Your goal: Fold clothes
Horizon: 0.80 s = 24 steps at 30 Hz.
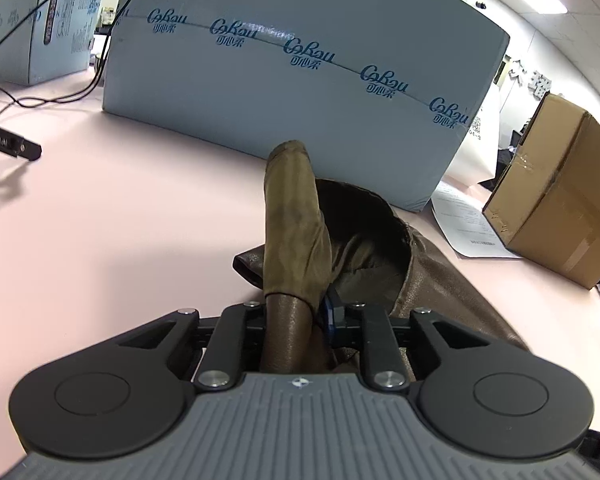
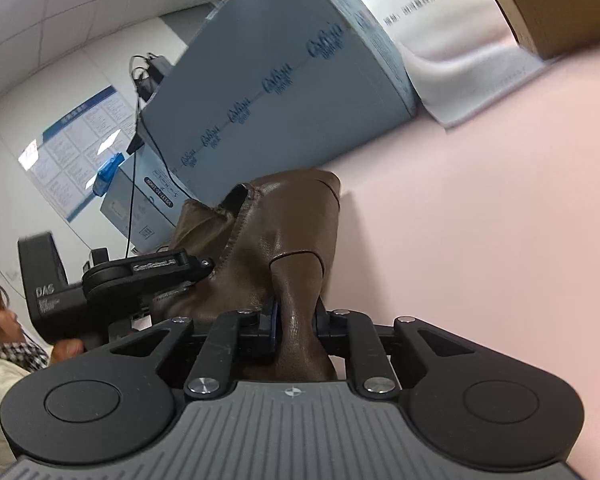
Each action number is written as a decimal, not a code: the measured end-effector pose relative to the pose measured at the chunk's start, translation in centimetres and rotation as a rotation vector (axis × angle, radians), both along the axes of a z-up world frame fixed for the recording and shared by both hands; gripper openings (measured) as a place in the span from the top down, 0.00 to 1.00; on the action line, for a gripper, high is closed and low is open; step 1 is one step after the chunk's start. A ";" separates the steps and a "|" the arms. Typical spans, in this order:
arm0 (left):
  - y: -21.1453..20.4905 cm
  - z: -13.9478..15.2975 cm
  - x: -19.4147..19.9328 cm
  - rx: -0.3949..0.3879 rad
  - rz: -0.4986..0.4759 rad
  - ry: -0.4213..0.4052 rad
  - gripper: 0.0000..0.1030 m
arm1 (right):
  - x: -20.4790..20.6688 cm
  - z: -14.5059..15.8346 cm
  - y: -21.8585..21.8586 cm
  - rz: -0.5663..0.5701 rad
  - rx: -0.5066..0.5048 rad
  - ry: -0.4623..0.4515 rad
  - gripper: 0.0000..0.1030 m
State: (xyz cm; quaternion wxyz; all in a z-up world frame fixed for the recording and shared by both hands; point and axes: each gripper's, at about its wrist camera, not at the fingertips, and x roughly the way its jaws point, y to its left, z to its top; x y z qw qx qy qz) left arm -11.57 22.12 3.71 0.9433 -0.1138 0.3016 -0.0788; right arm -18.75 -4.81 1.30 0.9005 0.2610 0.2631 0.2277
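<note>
A brown garment [image 1: 300, 232] is clenched by the left claw [image 1: 296, 312] and the right claw [image 2: 296, 312], raised above the pink desk [image 1: 120, 208], near the blue box [image 1: 300, 80].

garment [image 1: 296, 240] on table [image 1: 120, 220], before printed box [image 1: 300, 100] | cardboard box [image 1: 560, 208] right, on paper sheet [image 1: 460, 216]
</note>
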 end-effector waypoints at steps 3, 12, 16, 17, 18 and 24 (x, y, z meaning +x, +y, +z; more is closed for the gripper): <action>-1.7 1.0 -0.7 0.043 -0.015 -0.028 0.88 | -1.6 1.9 -0.3 -0.023 -0.039 -0.085 0.88; -11.1 6.5 -2.4 0.059 -0.217 -0.142 0.89 | -7.1 6.1 -8.2 -0.201 -0.026 -0.222 0.90; -16.9 8.5 -2.8 0.087 -0.302 -0.186 0.89 | -10.2 8.0 -12.7 -0.325 -0.047 -0.287 0.90; -19.0 9.1 -3.1 0.097 -0.333 -0.209 0.89 | -10.8 8.2 -13.5 -0.353 -0.052 -0.299 0.90; -21.1 9.8 -3.4 0.107 -0.365 -0.233 0.89 | -11.5 8.5 -14.5 -0.384 -0.058 -0.311 0.90; -31.0 12.4 -5.0 0.092 -0.544 -0.293 0.89 | -16.9 10.7 -21.7 -0.607 -0.110 -0.387 0.90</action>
